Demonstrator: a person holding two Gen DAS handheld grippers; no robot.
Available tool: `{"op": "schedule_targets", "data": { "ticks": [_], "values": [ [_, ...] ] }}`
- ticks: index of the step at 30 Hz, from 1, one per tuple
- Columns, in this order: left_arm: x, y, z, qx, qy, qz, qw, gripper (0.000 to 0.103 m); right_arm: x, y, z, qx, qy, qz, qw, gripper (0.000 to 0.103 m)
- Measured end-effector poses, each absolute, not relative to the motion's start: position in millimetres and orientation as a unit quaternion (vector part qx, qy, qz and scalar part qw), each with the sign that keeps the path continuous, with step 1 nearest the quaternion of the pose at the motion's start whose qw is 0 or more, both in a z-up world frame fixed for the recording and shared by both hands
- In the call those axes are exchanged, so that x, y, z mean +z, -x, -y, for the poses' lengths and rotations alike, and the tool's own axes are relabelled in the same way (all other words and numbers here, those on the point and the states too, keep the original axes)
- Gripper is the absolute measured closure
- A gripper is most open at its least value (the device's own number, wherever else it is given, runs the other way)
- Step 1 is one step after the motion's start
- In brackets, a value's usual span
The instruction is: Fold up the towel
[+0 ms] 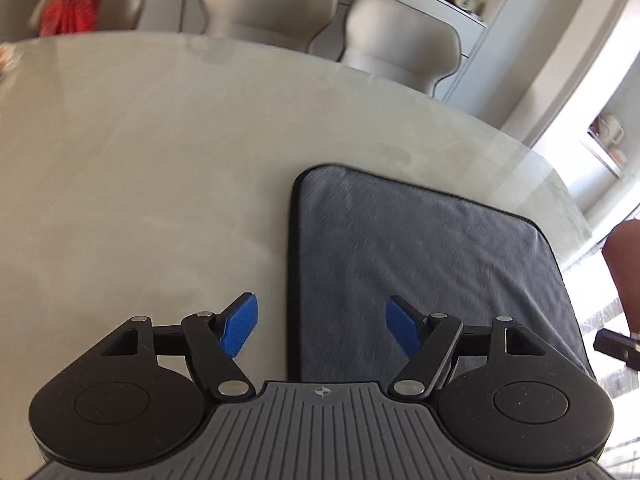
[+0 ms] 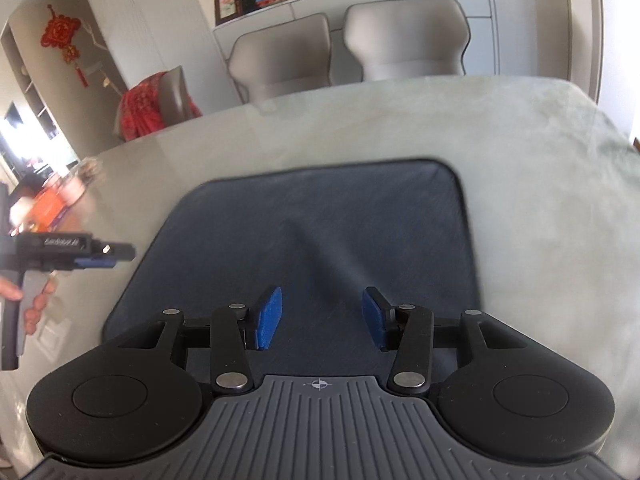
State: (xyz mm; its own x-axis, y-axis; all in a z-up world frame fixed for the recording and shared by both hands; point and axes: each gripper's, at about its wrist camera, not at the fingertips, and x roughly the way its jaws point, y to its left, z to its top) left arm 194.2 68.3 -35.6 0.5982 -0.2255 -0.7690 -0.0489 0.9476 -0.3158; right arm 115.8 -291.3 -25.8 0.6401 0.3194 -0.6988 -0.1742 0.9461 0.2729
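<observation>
The grey towel point(image 2: 312, 232) is seen lying flat on the pale surface point(image 1: 140, 160), with a faint ridge across it, possibly a fold, blurred. The right hand-held gripper point(image 2: 322, 318) is held directly over its near edge, jaws spread, empty. The left hand-held gripper point(image 1: 322, 328) is straddling the towel's left edge, jaws also spread, empty. The towel's long axis cannot be told.

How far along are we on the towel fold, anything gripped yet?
Done: the grey towel lies flat on the table, with only a soft ridge through its middle; I can't tell whether it has been folded yet. In hand: nothing. The left gripper is open over the towel's left edge, and the right gripper is open above its near part. Left: grip an edge and fold.
</observation>
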Motion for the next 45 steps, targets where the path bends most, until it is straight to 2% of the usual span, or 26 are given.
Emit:
{"op": "schedule_targets", "data": {
  "ticks": [8,11,13,17,19,21,27,29,32,33,34,36,45],
  "values": [
    [-49,-173,-77,-0.023,0.207,-0.474,0.856,0.025,-20,-77,240,0.195,-0.029,-0.42,0.886,0.056],
    [-51,-170,-73,-0.025,0.206,-0.472,0.857,0.024,-14,-70,229,0.207,-0.034,-0.418,0.884,0.052],
    [-51,-170,-69,-0.029,0.204,-0.473,0.857,0.018,-11,-67,224,0.205,-0.034,-0.414,0.886,0.043],
    [-51,-168,-63,-0.03,0.198,-0.475,0.857,0.011,-7,-62,215,0.2,-0.021,-0.41,0.889,0.043],
    [-50,-170,-60,-0.033,0.192,-0.479,0.856,0.003,-6,-60,215,0.2,-0.022,-0.41,0.89,0.043],
    [-49,-170,-55,-0.033,0.182,-0.484,0.855,0.0,-5,-57,215,0.197,-0.022,-0.41,0.89,0.042],
    [-50,-166,-42,-0.037,0.135,-0.478,0.867,0.001,-4,-54,212,0.195,-0.02,-0.414,0.889,0.042],
    [-49,-163,-40,-0.041,0.128,-0.474,0.87,0.006,-5,-55,211,0.196,-0.018,-0.415,0.888,0.042],
    [-46,-164,-41,-0.049,0.118,-0.466,0.875,0.035,-7,-56,208,0.203,-0.016,-0.417,0.886,0.042],
    [-45,-164,-42,-0.052,0.121,-0.466,0.875,0.06,-7,-57,206,0.208,-0.014,-0.417,0.885,0.042],
    [-45,-165,-44,-0.056,0.132,-0.469,0.872,0.08,-8,-57,203,0.214,-0.012,-0.417,0.884,0.042],
    [-48,-167,-52,-0.064,0.169,-0.48,0.859,0.097,-9,-59,197,0.226,-0.008,-0.415,0.881,0.042],
    [-38,-173,-64,-0.078,0.214,-0.485,0.844,0.097,-16,-83,138,0.315,0.06,-0.372,0.871,0.042]
  ]
}}
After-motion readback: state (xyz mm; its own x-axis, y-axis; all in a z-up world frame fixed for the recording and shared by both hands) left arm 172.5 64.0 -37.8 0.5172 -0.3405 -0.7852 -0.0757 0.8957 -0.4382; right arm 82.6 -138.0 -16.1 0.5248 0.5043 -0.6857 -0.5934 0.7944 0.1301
